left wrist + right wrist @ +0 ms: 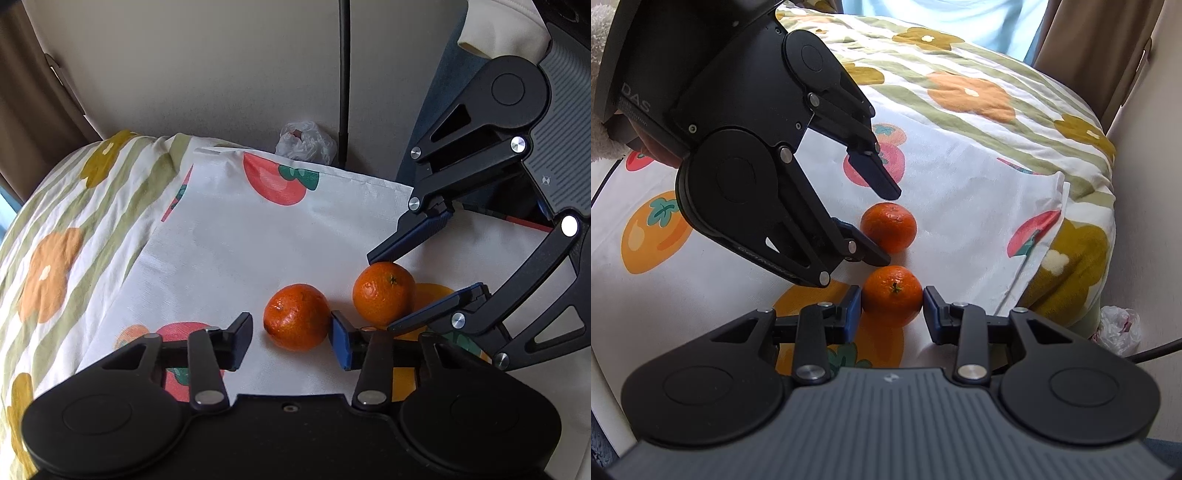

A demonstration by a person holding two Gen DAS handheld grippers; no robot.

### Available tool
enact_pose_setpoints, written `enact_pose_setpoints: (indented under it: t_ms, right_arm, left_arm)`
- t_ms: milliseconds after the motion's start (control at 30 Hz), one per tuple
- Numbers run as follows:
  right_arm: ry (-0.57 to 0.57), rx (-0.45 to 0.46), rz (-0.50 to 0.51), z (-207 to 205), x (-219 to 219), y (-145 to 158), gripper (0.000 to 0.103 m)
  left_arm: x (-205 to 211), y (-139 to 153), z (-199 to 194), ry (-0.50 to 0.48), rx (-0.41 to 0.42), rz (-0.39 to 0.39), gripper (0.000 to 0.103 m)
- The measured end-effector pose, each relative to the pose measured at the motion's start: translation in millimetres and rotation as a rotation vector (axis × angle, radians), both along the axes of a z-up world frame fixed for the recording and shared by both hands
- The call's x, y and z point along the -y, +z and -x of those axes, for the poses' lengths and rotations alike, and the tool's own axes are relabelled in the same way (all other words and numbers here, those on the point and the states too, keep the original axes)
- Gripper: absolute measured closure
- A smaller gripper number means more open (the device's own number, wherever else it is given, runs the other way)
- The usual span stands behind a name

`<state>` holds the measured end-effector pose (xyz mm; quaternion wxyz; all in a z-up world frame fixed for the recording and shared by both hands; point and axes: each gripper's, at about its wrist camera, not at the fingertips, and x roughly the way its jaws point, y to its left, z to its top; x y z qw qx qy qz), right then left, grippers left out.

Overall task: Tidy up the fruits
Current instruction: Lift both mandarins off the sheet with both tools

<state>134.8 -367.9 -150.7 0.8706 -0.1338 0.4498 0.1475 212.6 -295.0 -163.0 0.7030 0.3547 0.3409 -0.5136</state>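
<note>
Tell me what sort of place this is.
Probably a bedroom at home: a floral striped quilt lies over what looks like a bed, a curtain hangs by the wall, and two tangerines sit on a fruit-print cloth.

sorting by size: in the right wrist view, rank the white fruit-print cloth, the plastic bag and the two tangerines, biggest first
1. white fruit-print cloth
2. plastic bag
3. near tangerine and far tangerine: look alike; nearness makes ranking unsure
</note>
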Motion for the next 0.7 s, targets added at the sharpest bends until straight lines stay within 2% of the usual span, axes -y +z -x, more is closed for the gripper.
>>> enact_pose_setpoints:
  t_ms: [200,467,600,700]
  right_arm:
    - [-0.005,0.016,-0.005,0.8,-0.3,3.0,0.052]
    - [0.008,0.046,-0.021,6.1,-8.4,14.9,0.052]
    - [0.032,0.069,-0.026,11.3,-19.6,26.8,0.052]
    - [0.055,0.089,-0.029,15.1,-30.0,37.5,0.052]
  left_arm:
    - [-3.0,2.8,6.3,0.05,0.021,-0.001,0.062]
    - [-31.6,21.3,12.4,0.17,0.007,0.019,0.062]
    - [-50.2,35.6,22.8,0.222,0.051,0.021,0.062]
    - [-68.3,48.6,28.8,0.288,0.064,0.053,0.062]
